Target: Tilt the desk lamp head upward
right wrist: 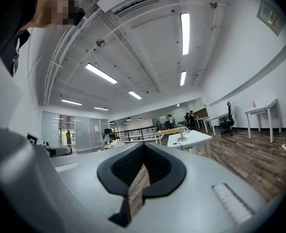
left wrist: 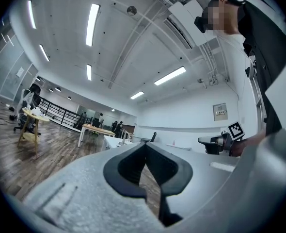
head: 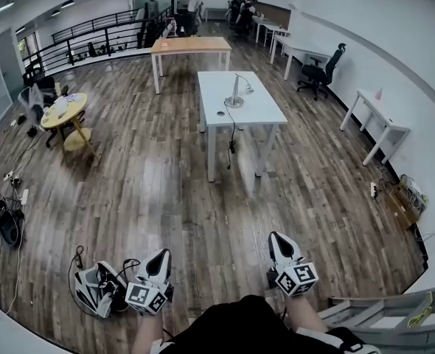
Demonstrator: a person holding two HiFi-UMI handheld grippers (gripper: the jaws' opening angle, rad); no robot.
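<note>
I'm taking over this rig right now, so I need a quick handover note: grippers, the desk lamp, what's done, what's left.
Left gripper: shut, empty, held low by the person's body.
Right gripper: the same.
Desk lamp: on the white table across the room, well out of reach, its cable hanging off the table edge.
Done: nothing; lamp untouched.
Left: walk to the table, take the lamp head, tilt it upward.

No legible txt anywhere.
</note>
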